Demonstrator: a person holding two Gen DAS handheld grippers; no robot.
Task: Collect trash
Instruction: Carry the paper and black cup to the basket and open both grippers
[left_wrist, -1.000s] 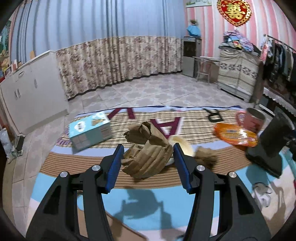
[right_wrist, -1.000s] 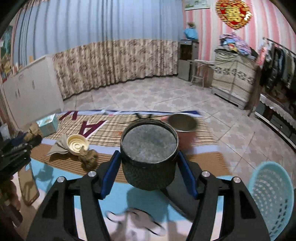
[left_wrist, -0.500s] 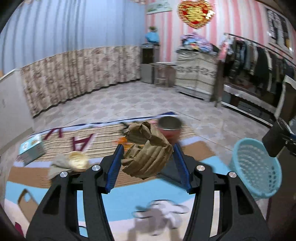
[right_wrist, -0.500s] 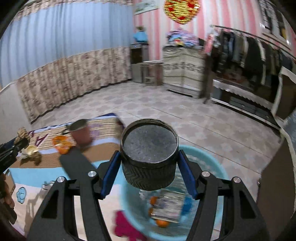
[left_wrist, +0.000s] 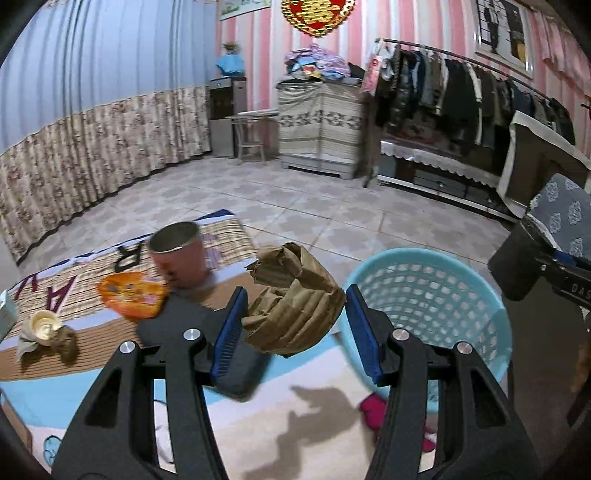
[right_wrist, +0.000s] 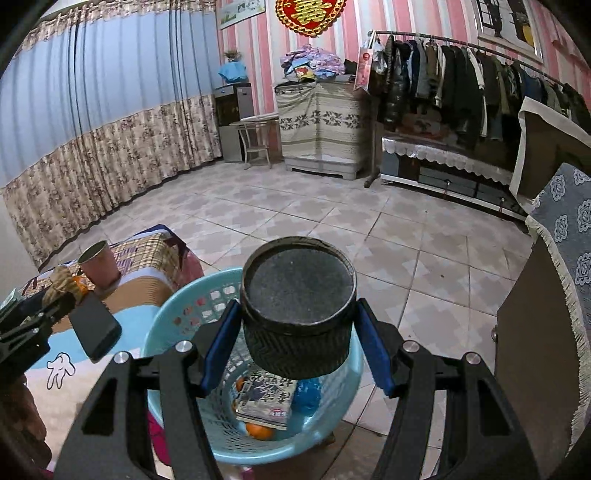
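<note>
My left gripper (left_wrist: 293, 326) is shut on a crumpled brown paper bag (left_wrist: 291, 301), held above the mat just left of the light blue plastic basket (left_wrist: 436, 295). My right gripper (right_wrist: 297, 334) is shut on a round black tin (right_wrist: 297, 306) and holds it right above the same basket (right_wrist: 177, 325). Inside the basket lie a printed packet (right_wrist: 267, 400), oranges (right_wrist: 258, 430) and a blue item (right_wrist: 306, 395). The left gripper with the bag also shows at the left edge of the right wrist view (right_wrist: 55, 291).
On the floor mat (left_wrist: 92, 354) lie an orange wrapper (left_wrist: 131, 293), a pink metal cup (left_wrist: 181, 254), a cream lid on crumpled paper (left_wrist: 44, 326) and a black phone (left_wrist: 207, 347). A brown cabinet (right_wrist: 539, 339) stands right of the basket. Tiled floor (right_wrist: 388, 229) lies beyond.
Both grippers swung right from the mat toward the basket, each with its load. The black tin now hangs over the basket, and the paper bag has come close to its left rim.
</note>
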